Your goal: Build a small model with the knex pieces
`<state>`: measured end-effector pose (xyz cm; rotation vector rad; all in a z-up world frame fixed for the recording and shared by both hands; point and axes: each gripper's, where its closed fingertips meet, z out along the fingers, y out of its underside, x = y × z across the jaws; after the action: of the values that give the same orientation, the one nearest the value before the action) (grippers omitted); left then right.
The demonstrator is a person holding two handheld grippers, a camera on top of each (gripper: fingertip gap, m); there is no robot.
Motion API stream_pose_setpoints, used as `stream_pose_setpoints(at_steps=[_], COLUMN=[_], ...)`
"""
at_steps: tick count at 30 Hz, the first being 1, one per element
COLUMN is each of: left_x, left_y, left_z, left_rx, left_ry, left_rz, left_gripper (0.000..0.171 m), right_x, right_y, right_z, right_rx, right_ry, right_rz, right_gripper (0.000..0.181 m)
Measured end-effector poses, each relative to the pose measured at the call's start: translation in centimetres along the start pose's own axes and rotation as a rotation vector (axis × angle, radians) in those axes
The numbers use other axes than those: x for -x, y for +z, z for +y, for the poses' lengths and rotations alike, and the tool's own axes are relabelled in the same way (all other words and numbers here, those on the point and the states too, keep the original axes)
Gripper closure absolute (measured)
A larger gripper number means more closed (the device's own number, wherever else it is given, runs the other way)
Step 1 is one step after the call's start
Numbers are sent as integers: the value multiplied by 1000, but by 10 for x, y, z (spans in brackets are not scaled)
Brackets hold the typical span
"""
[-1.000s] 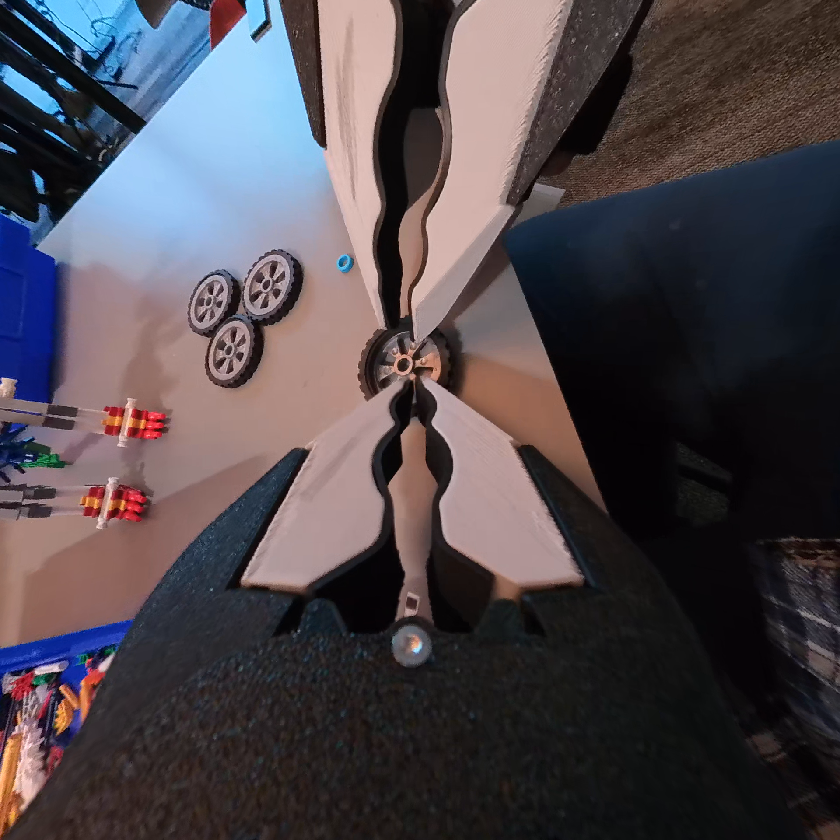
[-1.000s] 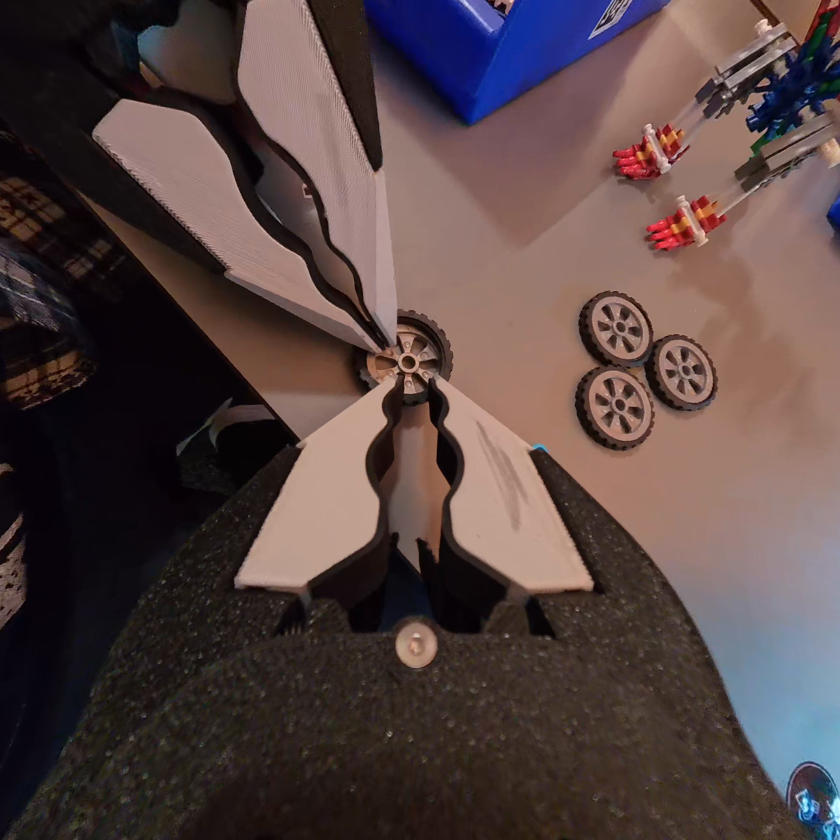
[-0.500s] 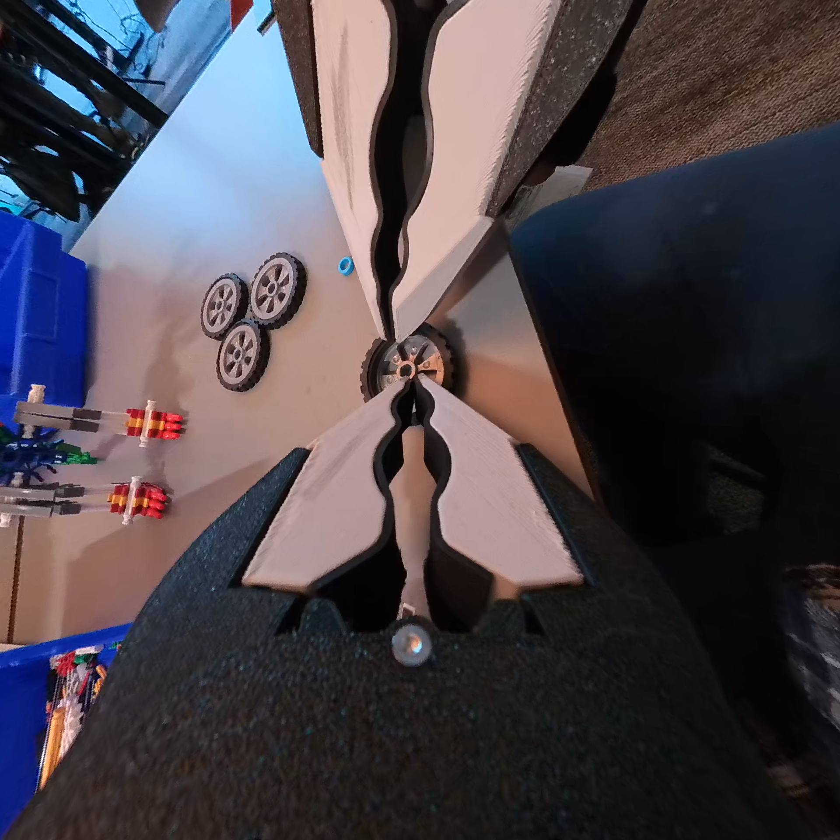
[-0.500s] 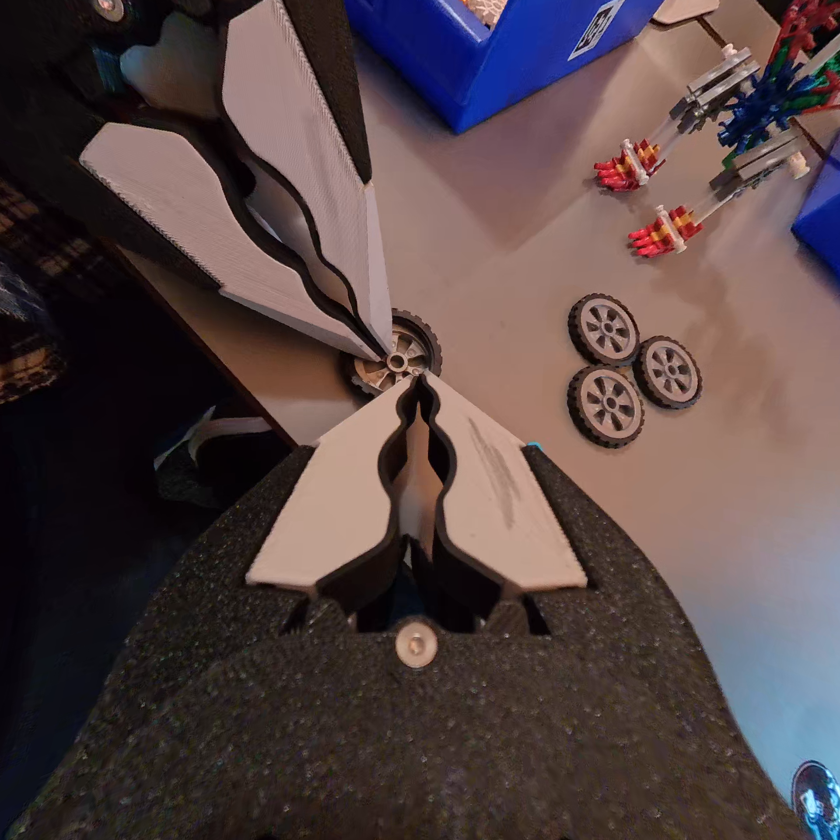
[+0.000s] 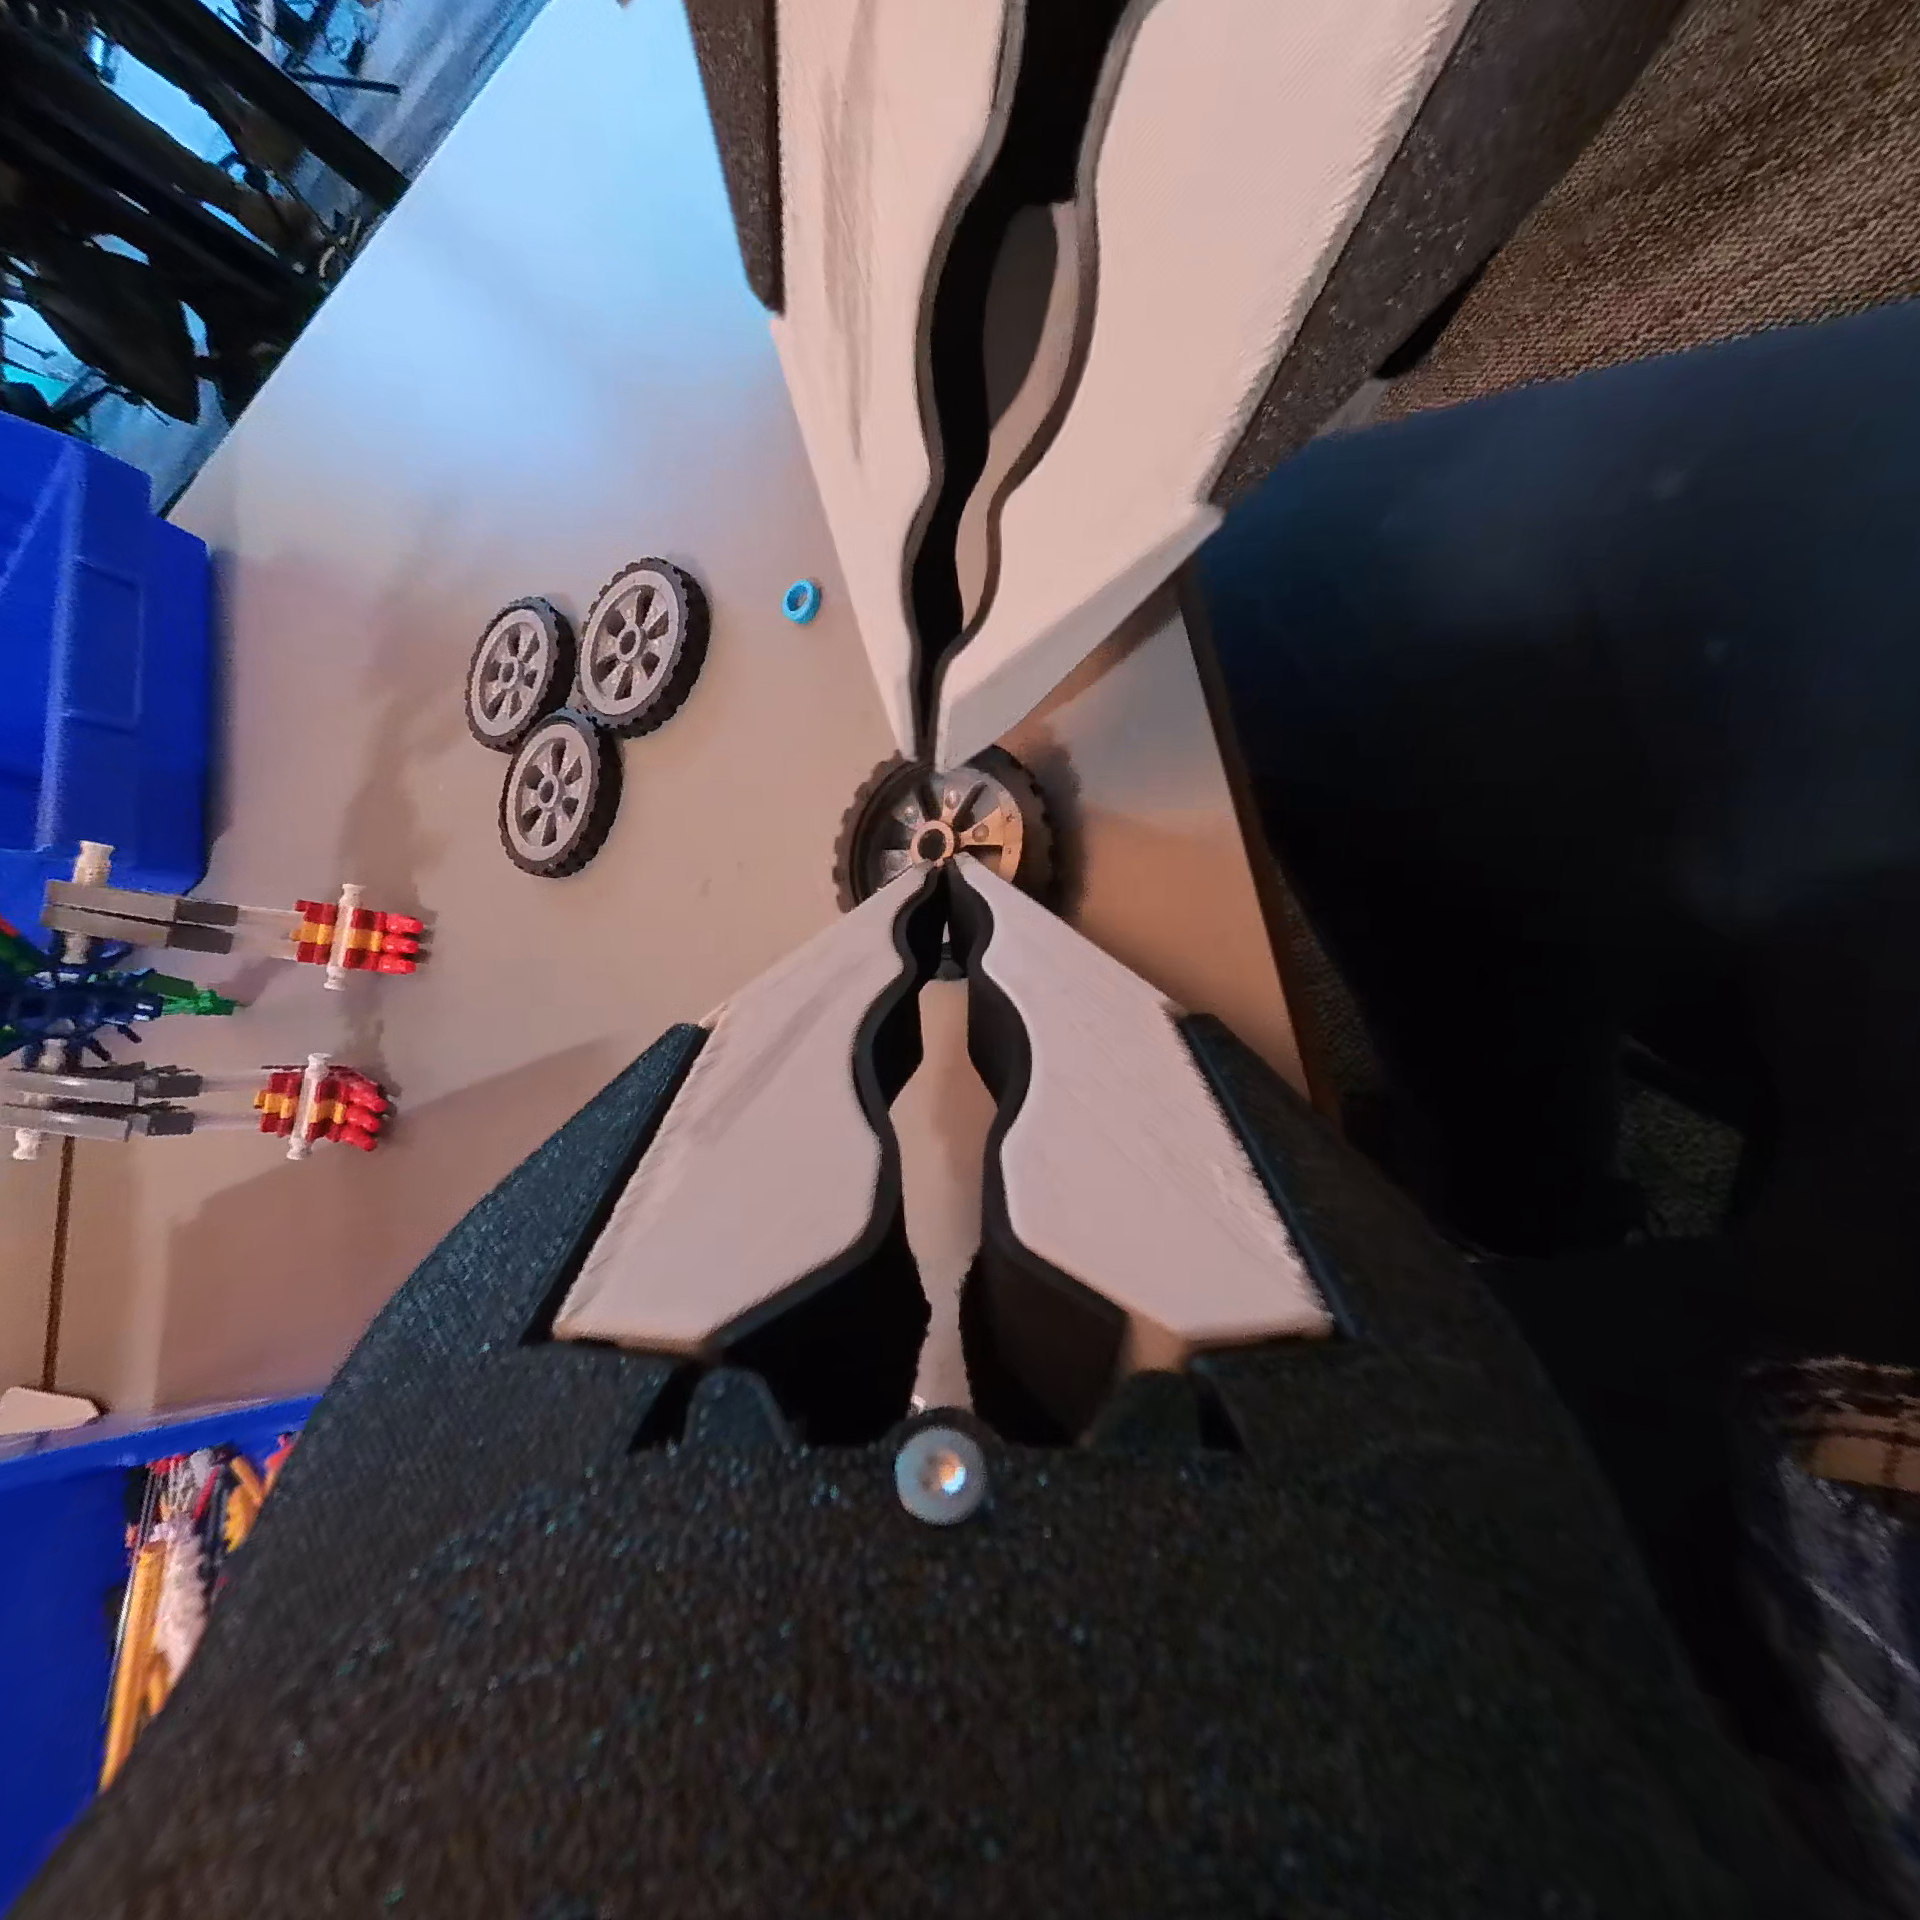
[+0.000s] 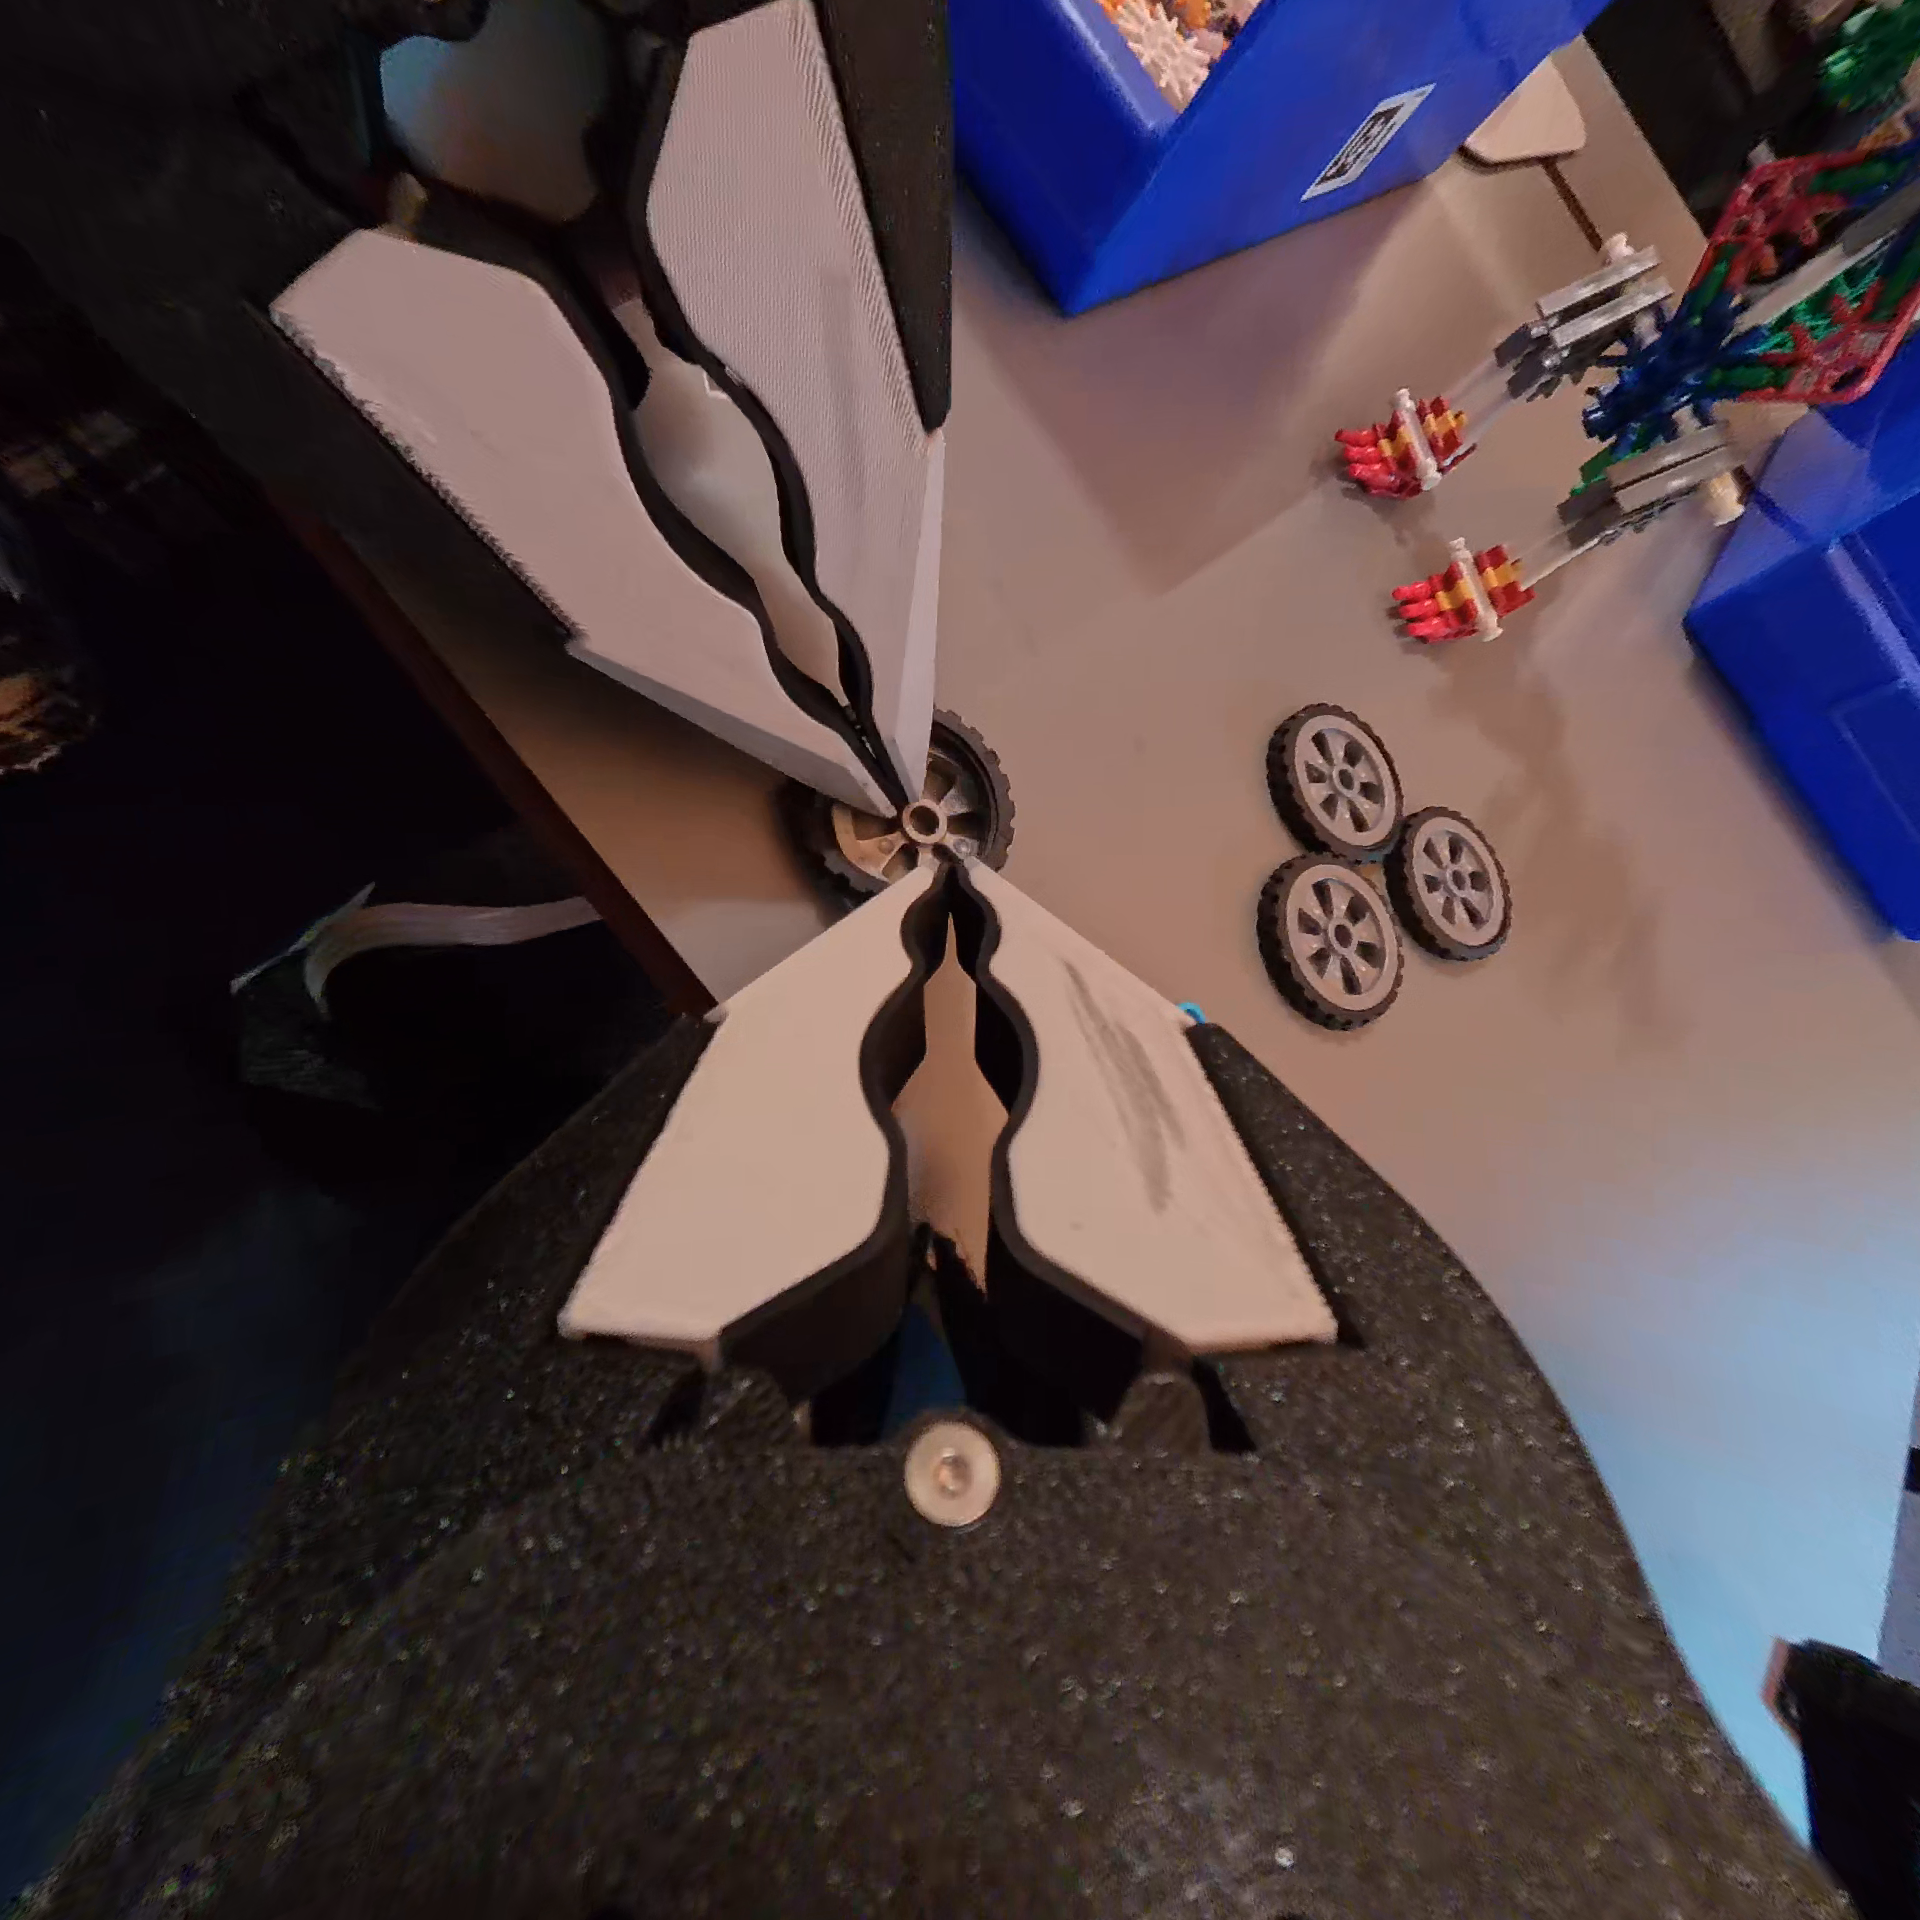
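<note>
Claws pinching in at one wheel (image 5: 997,821) beside the table edge (image 5: 1236,831).

Right gripper (image 6: 951,878) is closing: its jaws, a bit apart a second ago, are now squeezed almost shut at the wheel's middle hole. Left gripper (image 5: 940,883) is staying pinched tight there too. I cannot tell if either is gripping anything. Bare table is stretching away on the other side, toward three more wheels (image 5: 582,707) and a little blue ring (image 5: 798,603).
</note>
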<state>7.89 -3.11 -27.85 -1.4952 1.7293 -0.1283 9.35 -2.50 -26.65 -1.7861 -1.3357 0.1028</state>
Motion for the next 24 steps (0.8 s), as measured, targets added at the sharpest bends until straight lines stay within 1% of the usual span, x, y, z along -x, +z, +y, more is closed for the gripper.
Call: stream_pose_setpoints(at_steps=[6,10,15,17,19,21,24], left_x=[0,1,1,1,1,5,13], left_y=[0,1,1,0,-2,-7,-18], left_z=[0,-1,-2,-2,-4,-6,-8], left_rx=[14,16,27,39,19,-23,-86], left_ry=[8,13,21,51,60,11,-30], left_rz=[-14,-20,-27,-33,-37,-25,-4], left_gripper=[171,171,171,171,166,160,158], right_x=[1,-1,-2,0,-3,-6,-5], right_y=[0,-1,-2,-2,-2,-3,-4], right_z=[2,3,3,1,2,4,4], right_rx=[-36,-27,-6,-7,-3,3,-2], right_ry=[13,-27,-35,-31,-19,-14,-9], right_rz=[0,26,47,42,51,62,52], right_gripper=[181,181,181,181,181,181,181])
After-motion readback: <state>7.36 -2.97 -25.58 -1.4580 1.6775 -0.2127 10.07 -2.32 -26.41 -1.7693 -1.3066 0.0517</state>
